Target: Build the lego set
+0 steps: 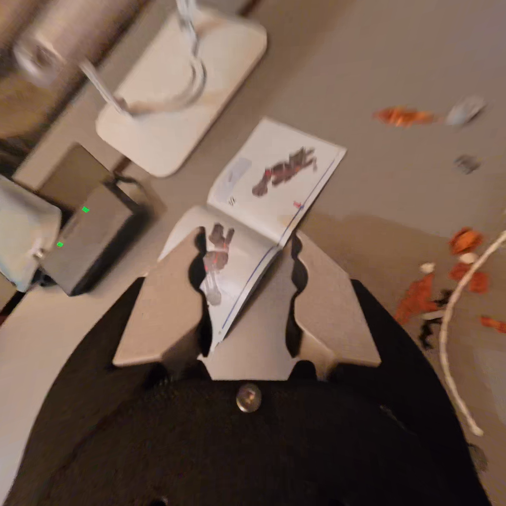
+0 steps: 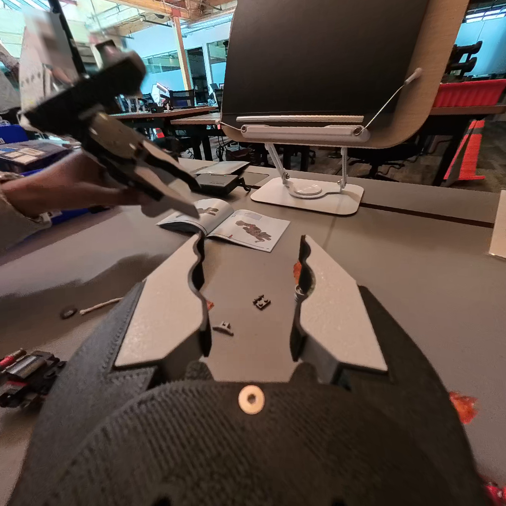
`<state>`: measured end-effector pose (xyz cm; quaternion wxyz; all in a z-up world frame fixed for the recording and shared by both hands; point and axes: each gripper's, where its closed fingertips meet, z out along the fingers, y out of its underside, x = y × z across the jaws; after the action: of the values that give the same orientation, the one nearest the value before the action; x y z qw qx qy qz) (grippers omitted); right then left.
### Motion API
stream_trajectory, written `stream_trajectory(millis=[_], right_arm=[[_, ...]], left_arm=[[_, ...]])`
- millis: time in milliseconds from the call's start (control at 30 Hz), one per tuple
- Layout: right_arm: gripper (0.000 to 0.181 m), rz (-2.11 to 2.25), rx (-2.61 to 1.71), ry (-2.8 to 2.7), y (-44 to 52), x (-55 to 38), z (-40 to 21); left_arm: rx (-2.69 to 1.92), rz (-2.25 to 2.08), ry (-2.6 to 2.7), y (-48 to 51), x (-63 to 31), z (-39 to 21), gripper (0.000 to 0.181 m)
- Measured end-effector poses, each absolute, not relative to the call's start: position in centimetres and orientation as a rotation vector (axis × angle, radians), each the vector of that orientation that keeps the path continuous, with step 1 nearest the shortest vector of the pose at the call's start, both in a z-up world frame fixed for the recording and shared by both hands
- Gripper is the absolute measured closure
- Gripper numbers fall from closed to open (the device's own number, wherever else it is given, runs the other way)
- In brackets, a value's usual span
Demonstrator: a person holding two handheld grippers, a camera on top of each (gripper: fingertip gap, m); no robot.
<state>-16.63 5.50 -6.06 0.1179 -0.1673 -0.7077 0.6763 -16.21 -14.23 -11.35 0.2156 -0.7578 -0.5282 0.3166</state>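
The left gripper (image 1: 246,235) hangs in the air over the open instruction booklet (image 1: 273,197), jaws spread wide with nothing between them; its own view is smeared with blur. From the right wrist view that same gripper shows up high on the left, tilted down toward the booklet (image 2: 241,227), with a hand (image 2: 68,186) wrapped around its grip.

The right gripper (image 2: 252,241) sits low over the desk (image 2: 410,273), jaws apart and empty as well. Between its fingers lie two loose pieces: a small black plate (image 2: 262,302) and a small grey piece (image 2: 224,327), both flat on the desk and apart from each other. A bit of orange brick (image 2: 297,269) peeks out by the right finger.

The booklet lies open toward the far middle of the desk, just in front of the white stand base (image 2: 306,197) that carries a dark screen (image 2: 315,60). More orange pieces (image 1: 427,295) are scattered near the right of the left view, crossed by a white cord (image 1: 451,315). A dark, partly built model (image 2: 24,375) rests at the desk's near left.
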Motion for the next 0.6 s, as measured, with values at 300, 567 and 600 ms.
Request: stream_trajectory(millis=[300, 567, 600], right_arm=[[0.113, 2.021, -0.509, -2.085, 5.5, -16.4, -6.1], [0.113, 2.035, -0.521, -2.089, 5.6, -16.5, -6.1], [0.113, 2.036, -0.521, -2.090, 5.5, -16.5, -6.1]], left_arm=[[-2.152, 0.685, -1.579, -16.8, -15.4, -16.7, 0.127], [-2.112, 0.948, -1.523, -18.3, -15.2, -13.6, 0.181], [-2.087, 0.993, -1.514, -18.5, -15.1, -12.3, 0.181]])
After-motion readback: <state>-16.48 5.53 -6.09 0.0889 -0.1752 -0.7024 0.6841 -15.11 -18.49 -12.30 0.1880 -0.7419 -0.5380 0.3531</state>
